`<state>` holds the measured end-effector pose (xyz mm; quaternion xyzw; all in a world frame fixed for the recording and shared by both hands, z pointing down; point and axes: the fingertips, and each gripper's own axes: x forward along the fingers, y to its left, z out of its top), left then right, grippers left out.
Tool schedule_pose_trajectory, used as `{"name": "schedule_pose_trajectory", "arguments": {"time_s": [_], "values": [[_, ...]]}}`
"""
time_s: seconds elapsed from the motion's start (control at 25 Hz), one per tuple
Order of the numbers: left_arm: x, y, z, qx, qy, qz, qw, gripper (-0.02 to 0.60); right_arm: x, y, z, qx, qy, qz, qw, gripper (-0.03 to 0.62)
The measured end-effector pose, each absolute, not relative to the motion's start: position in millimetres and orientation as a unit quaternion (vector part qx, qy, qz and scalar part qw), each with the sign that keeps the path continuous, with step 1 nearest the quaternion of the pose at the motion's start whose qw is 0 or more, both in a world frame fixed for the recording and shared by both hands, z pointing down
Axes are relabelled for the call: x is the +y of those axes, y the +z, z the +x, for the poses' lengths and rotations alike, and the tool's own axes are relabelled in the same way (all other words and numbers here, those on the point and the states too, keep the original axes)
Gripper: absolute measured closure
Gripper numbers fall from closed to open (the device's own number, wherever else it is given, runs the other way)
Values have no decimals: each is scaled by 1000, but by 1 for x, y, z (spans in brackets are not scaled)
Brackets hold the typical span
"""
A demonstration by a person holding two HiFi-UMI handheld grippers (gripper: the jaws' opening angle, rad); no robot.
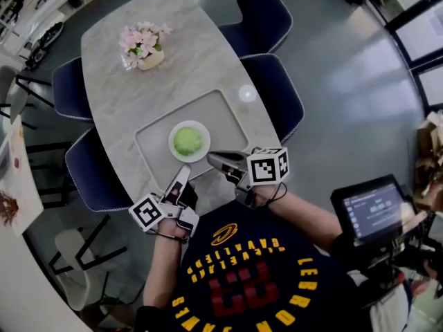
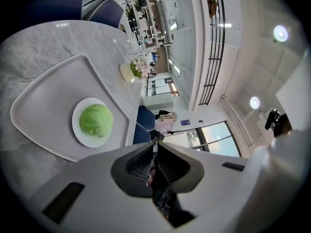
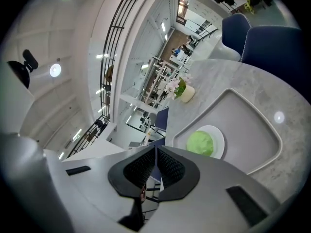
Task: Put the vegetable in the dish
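Both tongs are pressed together with nothing between them: the left tongs (image 2: 155, 143) and the right tongs (image 3: 155, 148) hover over the near edge of the worktop (image 1: 118, 88), just short of the grey tray (image 1: 149, 144). On that tray stands the white dish (image 1: 172, 149), and the green cabbage (image 1: 188, 141), a small round head, already lies in its middle, so the task looks done. Should it need shifting, I judge it light, firm, smooth-leaved and apt to roll; grip gently across its widest part. A pot of pink flowers (image 1: 145, 47) stands well apart.
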<state>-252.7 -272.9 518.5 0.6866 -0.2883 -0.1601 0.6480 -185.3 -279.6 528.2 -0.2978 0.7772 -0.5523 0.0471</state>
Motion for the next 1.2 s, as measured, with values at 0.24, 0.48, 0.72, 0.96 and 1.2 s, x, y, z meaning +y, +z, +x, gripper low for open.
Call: {"name": "schedule_pose_trajectory", "arguments": {"time_s": [0.24, 0.48, 0.72, 0.96, 1.2], "values": [[-276, 489, -252, -279, -182, 701, 631, 554, -282, 511, -189, 786, -547, -281, 62, 577], [-283, 461, -249, -265, -208, 715, 612, 554, -291, 477, -198, 807, -526, -253, 85, 577], [-273, 460, -243, -258, -214, 701, 629, 554, -283, 459, -204, 823, -508, -241, 84, 577], [-276, 465, -243, -254, -221, 699, 631, 554, -288, 463, -201, 826, -500, -248, 79, 577], [-281, 471, -247, -271, -193, 707, 624, 554, -295, 459, -202, 831, -491, -248, 79, 577]]}}
